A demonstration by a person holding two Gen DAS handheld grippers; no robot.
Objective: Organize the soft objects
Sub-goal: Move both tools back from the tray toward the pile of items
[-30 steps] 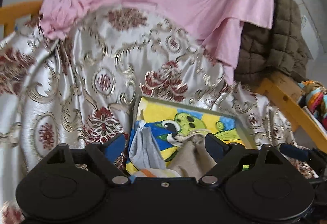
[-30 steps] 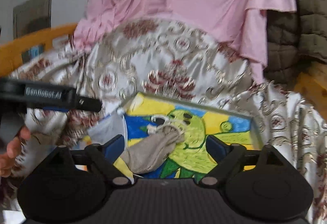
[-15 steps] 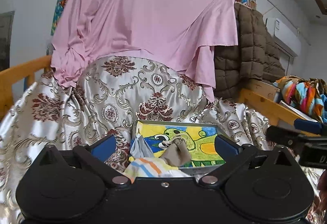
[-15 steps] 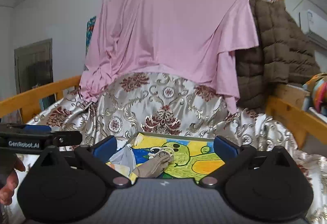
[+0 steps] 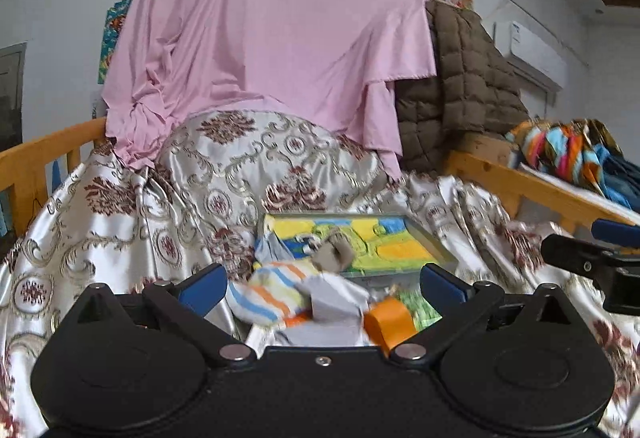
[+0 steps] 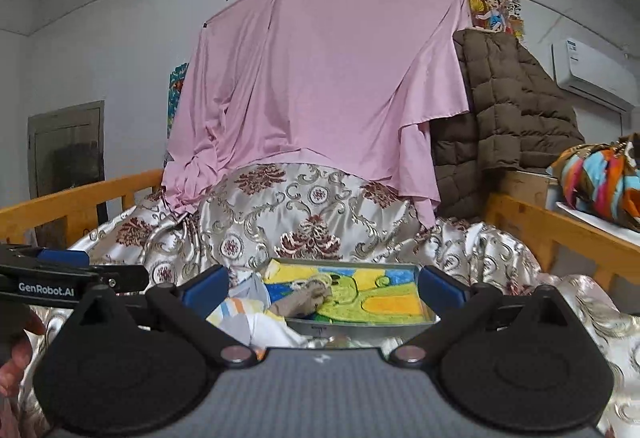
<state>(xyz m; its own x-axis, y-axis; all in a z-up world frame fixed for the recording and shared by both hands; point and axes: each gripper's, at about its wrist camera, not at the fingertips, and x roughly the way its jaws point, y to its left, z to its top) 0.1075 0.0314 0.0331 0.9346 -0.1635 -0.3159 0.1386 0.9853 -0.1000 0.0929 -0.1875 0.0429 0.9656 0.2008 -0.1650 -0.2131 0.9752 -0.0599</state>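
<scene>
Soft items at a painted tray on a draped bed, seen from both wrist cams.

Largest first: pink sheet (image 6: 320, 78) hangs at 12 o'clock, over a floral satin cover (image 6: 280, 214); brown quilted jacket (image 6: 504, 106) at 2 o'clock. Tray (image 6: 400, 312) w/ green cartoon painting lies centre; tan sock (image 6: 304, 298) lies partly on its left end, striped sock (image 5: 264, 290) & grey cloth (image 5: 332, 302) just beside the tray's near-left corner. Left gripper (image 5: 320, 282) & right gripper (image 6: 322, 284): fingers wide apart, empty. Only legible text: "GenRobot.AI" on the left unit, at 9 o'clock in the right view.
</scene>
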